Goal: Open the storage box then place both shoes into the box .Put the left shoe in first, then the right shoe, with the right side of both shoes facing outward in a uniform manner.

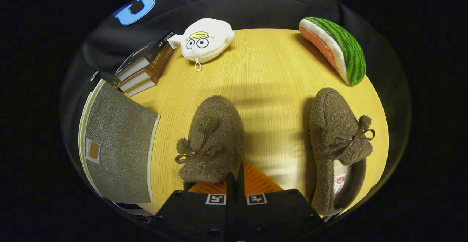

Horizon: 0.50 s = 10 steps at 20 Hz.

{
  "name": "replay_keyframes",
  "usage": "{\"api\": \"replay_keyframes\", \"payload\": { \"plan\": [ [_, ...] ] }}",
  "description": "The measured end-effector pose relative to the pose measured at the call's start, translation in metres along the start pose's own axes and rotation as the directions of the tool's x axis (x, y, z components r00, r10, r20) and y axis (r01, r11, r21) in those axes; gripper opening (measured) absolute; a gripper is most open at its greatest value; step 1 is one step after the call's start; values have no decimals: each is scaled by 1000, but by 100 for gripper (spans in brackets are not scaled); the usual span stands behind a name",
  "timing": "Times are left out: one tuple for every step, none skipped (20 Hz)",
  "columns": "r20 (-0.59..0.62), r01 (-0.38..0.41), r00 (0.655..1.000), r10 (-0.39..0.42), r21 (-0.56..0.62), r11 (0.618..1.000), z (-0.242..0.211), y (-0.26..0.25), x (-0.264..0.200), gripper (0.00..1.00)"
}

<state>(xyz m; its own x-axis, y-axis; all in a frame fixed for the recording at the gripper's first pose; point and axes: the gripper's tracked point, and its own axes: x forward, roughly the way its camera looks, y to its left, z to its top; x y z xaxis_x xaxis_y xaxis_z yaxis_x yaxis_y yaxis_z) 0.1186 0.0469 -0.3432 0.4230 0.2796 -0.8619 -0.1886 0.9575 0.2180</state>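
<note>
Books (pixel 146 68), white plush (pixel 206 39), watermelon plush (pixel 336 48) on table (pixel 270 70), maybe wood.

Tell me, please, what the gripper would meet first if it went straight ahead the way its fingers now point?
Probably the brown fuzzy shoe just ahead: the gripper has its fingers closed together, their tips at that shoe's heel end. How near they are is unclear.

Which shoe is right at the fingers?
The shoe beside the grey box; its heel sits at the gripper, fingers shut. The other shoe lies apart.

Black gripper (pixel 236 183) body, square tags, fingers pressed together.
</note>
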Motion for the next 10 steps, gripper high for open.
{"api": "replay_keyframes", "payload": {
  "plan": [
    [-3, -3, 1000, 3, 19, 1000, -2, 1, -4, 5],
    [-2, -7, 1000, 8, 41, 999, -1, 2, -9, 5],
    [11, -14, 1000, 13, 64, 998, 1, 3, -18, 5],
    [31, -25, 999, 22, 84, 996, 6, 7, -29, 5],
    [55, -38, 998, 33, 104, 994, 11, 12, -41, 5],
    [77, -54, 996, 45, 121, 991, 16, 17, -55, 5],
    [104, -69, 993, 55, 132, 989, 22, 22, -70, 5],
    [127, -83, 990, 66, 138, 987, 28, 29, -85, 5],
    [150, -99, 986, 78, 139, 985, 33, 36, -99, 5],
    [164, -112, 982, 89, 136, 984, 38, 44, -112, 5]
  ]
}}
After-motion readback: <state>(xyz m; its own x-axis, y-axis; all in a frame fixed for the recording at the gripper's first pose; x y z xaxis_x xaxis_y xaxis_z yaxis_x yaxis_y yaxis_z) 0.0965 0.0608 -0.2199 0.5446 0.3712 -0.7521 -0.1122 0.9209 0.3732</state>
